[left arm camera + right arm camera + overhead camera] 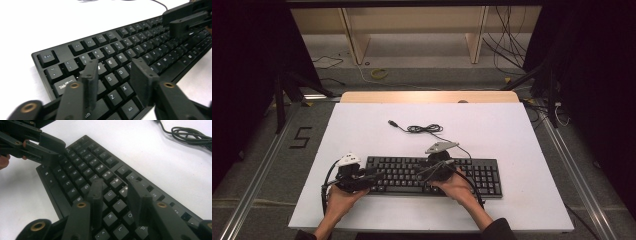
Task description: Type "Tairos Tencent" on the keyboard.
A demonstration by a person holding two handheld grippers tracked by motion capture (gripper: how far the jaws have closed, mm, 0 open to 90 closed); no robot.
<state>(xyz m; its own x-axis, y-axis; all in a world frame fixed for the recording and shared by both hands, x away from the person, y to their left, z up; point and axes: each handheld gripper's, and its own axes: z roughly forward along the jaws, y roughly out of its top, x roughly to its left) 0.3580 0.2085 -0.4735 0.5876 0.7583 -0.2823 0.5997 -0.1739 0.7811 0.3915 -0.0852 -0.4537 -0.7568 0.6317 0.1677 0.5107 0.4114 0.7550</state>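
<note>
Keyboard (432,176) lies on the white tabletop (362,135), its cable (424,129) behind it. Left gripper (116,72) and right gripper (117,192) hover over its keys, jaws spread, pinching nothing. Typing seems underway; next, one tip should come down on one key.

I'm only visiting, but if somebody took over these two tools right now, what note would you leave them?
Left hand-held gripper: jaws apart, gripping nothing, over the left-end letter keys of the keyboard.
Right hand-held gripper: jaws apart, gripping nothing, over the keys around U, I and K.
The keyboard lies flat near the front of the white table; its cable is coiled behind it, unplugged.
Done: both grippers in place over the keys.
Left: whether any key is pressed can't be told.
</note>
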